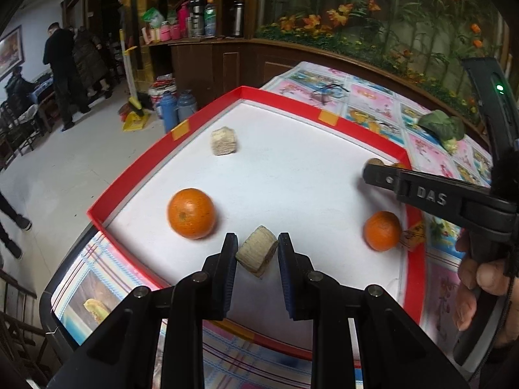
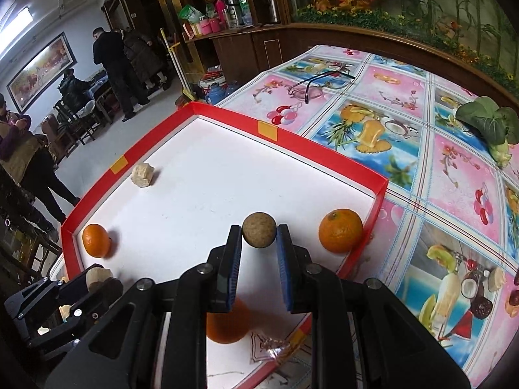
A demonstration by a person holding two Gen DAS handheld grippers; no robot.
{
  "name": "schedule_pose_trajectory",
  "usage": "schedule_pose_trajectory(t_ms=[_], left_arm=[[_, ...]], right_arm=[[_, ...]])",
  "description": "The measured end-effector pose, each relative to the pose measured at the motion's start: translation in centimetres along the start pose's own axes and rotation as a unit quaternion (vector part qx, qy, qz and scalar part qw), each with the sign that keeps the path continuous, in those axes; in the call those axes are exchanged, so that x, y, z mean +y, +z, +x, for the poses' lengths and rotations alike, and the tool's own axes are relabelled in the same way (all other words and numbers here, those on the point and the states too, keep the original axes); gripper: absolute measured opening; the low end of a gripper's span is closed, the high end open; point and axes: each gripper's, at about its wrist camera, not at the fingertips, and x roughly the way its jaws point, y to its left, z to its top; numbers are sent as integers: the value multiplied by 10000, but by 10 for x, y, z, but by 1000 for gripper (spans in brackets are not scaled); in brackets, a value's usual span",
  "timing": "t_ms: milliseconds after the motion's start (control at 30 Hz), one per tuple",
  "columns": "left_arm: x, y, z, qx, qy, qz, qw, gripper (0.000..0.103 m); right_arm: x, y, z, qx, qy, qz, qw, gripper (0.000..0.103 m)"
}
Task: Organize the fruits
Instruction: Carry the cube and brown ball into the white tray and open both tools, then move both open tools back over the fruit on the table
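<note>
Over the red-rimmed tray (image 1: 129,178), my left gripper (image 1: 257,253) clenched a tan cut chunk (image 1: 257,254) while my right gripper (image 2: 259,236) pinched a brown ball-shaped fruit (image 2: 259,229), oranges (image 2: 340,230) lying loose nearby.

Left gripper (image 1: 257,253) clamping a tan block (image 1: 257,254) above the red-rimmed tray (image 1: 129,178); two oranges (image 1: 191,213) flank it.
</note>
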Motion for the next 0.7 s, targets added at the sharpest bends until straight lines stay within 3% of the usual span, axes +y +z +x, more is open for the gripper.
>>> schedule_pose_trajectory(t_ms=[67,133,167,267,367,700], left_arm=[[4,0,3,22,152,-79,9999,25],[9,0,6,100,217,-184,9995,35],[12,0,6,115,217,-254,9994,49],[16,-1,-2,-59,255,-355,9990,64],[21,-1,-11,-214,297,-545,9978,77],[29,-3,-31,-457,398,-1082,9923,81]], right_arm=[[2,1,3,75,27,-21,10000,24],[3,0,4,91,-31,-52,9999,26],[3,0,4,89,-55,-39,9999,35],[2,-3,0,65,-37,-2,10000,59],[0,-7,-13,-59,-16,16,10000,60],[-44,-43,-90,-720,-316,453,9959,95]])
